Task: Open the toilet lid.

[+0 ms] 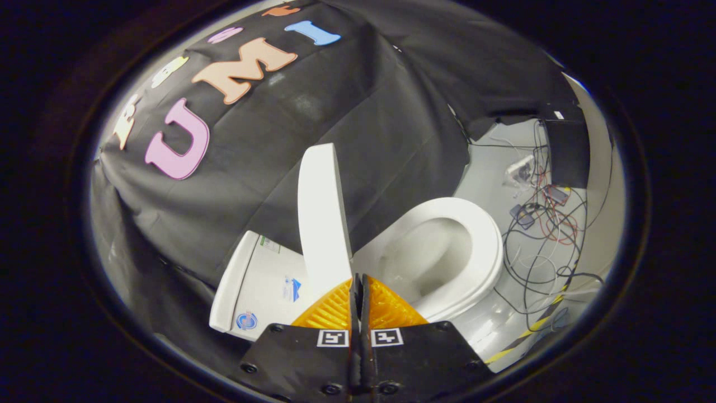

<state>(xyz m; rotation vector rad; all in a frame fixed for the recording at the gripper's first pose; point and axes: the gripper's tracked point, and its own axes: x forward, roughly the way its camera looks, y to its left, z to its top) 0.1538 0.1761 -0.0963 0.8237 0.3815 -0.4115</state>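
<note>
Two fingers (358, 285) pressed together below the smooth, upright toilet lid (321, 218).

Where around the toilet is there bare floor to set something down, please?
The gripper, fingers closed together with nothing between them, sits just below the raised lid. Bare floor lies beyond the seat, between it and the black cloth wall. Past the bowl's far side it is crowded: tangled cables and small devices cover the floor.
</note>
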